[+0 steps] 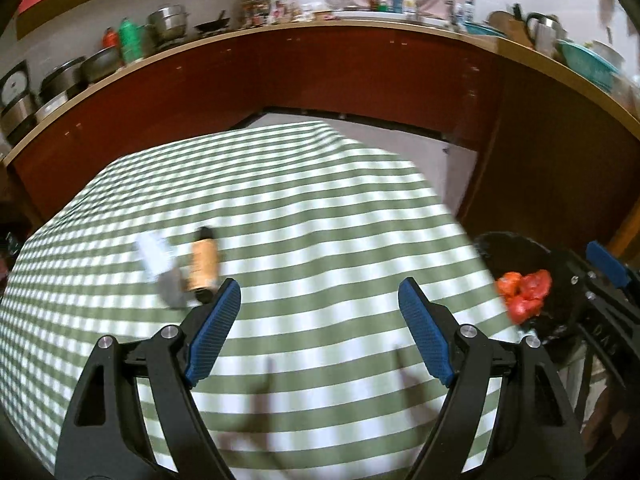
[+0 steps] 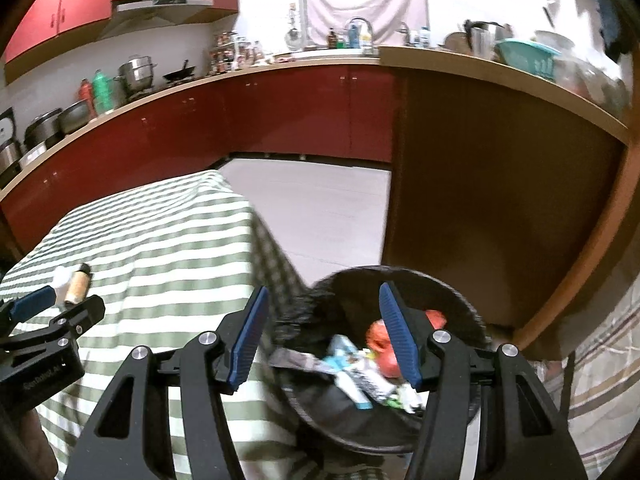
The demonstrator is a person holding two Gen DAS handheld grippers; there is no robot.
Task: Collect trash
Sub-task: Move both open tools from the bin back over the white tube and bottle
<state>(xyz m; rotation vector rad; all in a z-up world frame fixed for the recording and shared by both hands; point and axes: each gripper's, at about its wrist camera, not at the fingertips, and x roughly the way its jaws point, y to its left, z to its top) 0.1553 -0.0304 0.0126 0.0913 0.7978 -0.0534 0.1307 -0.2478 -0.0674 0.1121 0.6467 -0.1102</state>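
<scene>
Standing over the striped counter (image 1: pixel 320 208), the left tool (image 1: pixel 320 320) has its blue pads spread wide apart with only green-and-white cloth between them. Just beyond its left pad, on the counter, lies a small tan bottle with a dark cap (image 1: pixel 203 262), on its side, and touching the bottle's left flank is a blurred white and grey scrap of wrapper (image 1: pixel 160 264); the blur hides what the scrap is. Off the counter's right edge sits a black trash bin (image 2: pixel 460 300), its rim close against the hanging cloth. The right tool (image 2: pixel 320 336) hangs above that bin, jaws apart and gripping nothing, the bin's mouth showing between its pads. Inside the bin lie a crumpled red-orange bag (image 2: pixel 386 344), toward the side away from the counter, and a heap of white, blue and silver packets (image 2: pixel 352 368) nearer the counter. From the right wrist view the left tool's tip shows at the counter's near left, right beside the bottle. Behind the counter runs a red kitchen cabinet (image 1: pixel 320 72) topped with pots and bottles.
</scene>
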